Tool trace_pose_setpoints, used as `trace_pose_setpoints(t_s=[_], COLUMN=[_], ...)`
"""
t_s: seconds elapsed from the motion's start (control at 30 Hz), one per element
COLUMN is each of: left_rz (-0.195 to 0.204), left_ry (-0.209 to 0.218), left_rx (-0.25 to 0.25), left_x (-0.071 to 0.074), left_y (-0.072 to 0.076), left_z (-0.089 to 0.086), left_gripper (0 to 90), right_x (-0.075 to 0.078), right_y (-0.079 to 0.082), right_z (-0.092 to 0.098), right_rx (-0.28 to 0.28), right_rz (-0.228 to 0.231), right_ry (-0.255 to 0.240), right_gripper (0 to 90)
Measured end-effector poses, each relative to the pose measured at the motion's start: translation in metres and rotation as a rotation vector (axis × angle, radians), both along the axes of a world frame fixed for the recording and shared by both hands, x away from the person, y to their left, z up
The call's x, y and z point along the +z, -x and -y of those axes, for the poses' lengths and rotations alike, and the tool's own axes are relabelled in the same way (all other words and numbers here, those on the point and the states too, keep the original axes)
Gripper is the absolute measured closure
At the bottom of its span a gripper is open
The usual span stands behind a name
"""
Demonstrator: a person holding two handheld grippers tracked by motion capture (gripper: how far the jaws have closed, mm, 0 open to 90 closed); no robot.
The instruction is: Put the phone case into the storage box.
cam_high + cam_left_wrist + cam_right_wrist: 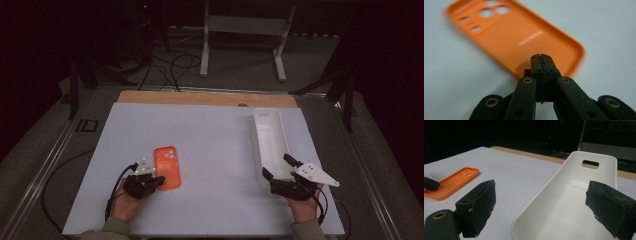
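one orange phone case [167,167] and one white tray [270,142] lie lengthwise front-to-back on the tabletop [210,150]; left gripper [159,181] closed, right gripper [278,167] wide.

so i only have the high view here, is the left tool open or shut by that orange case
Observer: Shut. The left gripper view shows the left tool with jaws pressed together, tip over the orange phone case near its long edge.
Operator: case face up or down
Observer: Hollow side up; its raised rim shows, camera cutouts at the far end.
Operator: and the right tool
Observer: The right tool is open, its pads either side of the near end of the white tray.
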State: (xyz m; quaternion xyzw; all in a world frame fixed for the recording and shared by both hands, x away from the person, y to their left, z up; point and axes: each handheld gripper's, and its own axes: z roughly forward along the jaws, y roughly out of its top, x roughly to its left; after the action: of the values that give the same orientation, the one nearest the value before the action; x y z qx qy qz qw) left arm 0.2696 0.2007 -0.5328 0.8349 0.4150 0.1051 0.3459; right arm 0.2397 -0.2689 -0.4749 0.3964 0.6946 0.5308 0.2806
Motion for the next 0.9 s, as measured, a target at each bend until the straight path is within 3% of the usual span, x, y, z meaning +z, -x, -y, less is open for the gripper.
trace_pose_setpoints(t_s=[0.17, 0.27, 0.37, 0.6, 0.67, 0.73, 0.8, 0.9], left_rz=[0.020, 0.026, 0.036, 0.045, 0.041, 0.040, 0.050, 0.114], left_ry=[-0.027, -0.005, 0.011, 0.016, 0.054, 0.061, 0.054, 0.109], left_rx=[0.108, 0.180, 0.214, 0.219, 0.227, 0.228, 0.214, 0.157], left_x=[0.000, -0.002, -0.004, -0.005, -0.007, -0.008, -0.008, -0.004], left_y=[-0.007, -0.013, -0.016, -0.016, -0.015, -0.015, -0.015, -0.011], left_z=[-0.020, -0.029, -0.033, -0.033, -0.036, -0.037, -0.037, -0.037], left_gripper=[90.0, 90.0, 90.0, 90.0, 90.0, 90.0, 90.0, 82.4], right_x=[0.000, 0.001, 0.000, -0.001, 0.000, 0.000, 0.001, 0.001], right_y=[-0.003, -0.004, -0.006, -0.009, -0.010, -0.012, -0.013, -0.015], right_z=[-0.001, -0.002, -0.003, -0.006, -0.006, -0.005, -0.005, -0.004], right_rx=[0.010, 0.017, 0.024, 0.045, 0.045, 0.044, 0.041, 0.038], right_rz=[0.008, 0.012, 0.007, -0.008, -0.008, -0.006, -0.005, 0.002], right_ry=[0.009, 0.014, 0.020, 0.035, 0.042, 0.045, 0.047, 0.055], right_gripper=[10.2, 10.2, 10.1, 10.2, 10.2, 10.2, 10.2, 10.2])
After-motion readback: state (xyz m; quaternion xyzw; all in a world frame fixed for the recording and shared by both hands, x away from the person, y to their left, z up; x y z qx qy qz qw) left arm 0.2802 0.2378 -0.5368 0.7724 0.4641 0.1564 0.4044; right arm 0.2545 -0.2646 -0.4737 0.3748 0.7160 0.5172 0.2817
